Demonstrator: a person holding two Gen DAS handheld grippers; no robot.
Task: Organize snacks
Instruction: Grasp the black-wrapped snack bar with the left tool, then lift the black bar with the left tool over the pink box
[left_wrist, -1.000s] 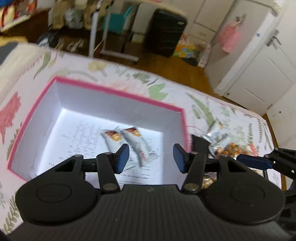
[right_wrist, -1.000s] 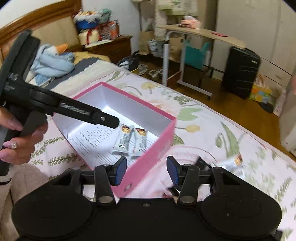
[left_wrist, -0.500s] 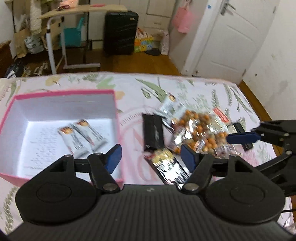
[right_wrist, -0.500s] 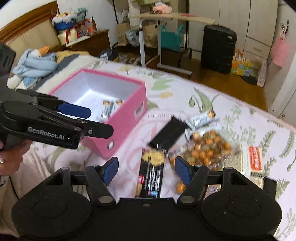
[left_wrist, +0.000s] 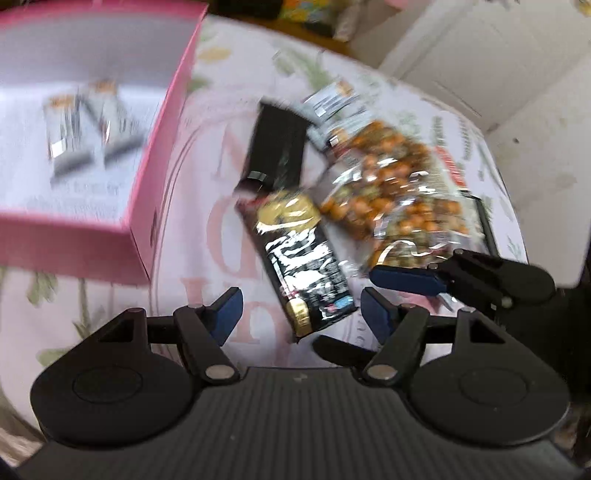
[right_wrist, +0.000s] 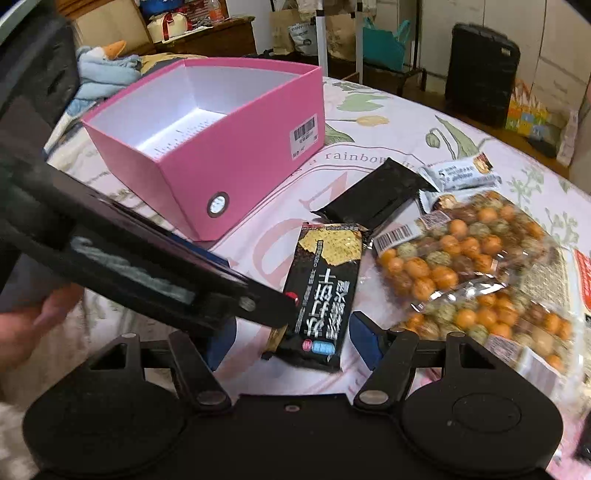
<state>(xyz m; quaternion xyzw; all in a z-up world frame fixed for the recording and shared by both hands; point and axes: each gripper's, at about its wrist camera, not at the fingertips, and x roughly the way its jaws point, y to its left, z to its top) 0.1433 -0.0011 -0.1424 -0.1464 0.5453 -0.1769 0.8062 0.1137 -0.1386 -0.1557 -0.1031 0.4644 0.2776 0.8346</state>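
- Your left gripper (left_wrist: 297, 314) has its fingers apart, empty, over the black snack packet (left_wrist: 295, 254).
- Your right gripper (right_wrist: 288, 341) likewise gapes, empty, beside the pink box (right_wrist: 236, 162).

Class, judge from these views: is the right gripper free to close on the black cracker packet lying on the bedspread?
Probably yes: the right gripper has open jaws straddling the black cracker packet, though the left gripper crowds its left edge.

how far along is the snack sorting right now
Done: two silver bar packets lie in the pink box. In hand: nothing; the left gripper and right gripper are both open, jaws either side of the black-and-gold cracker packet without gripping it. Left on the bedspread: that packet, a plain black packet, two more silver bars and the bags of coated nuts.
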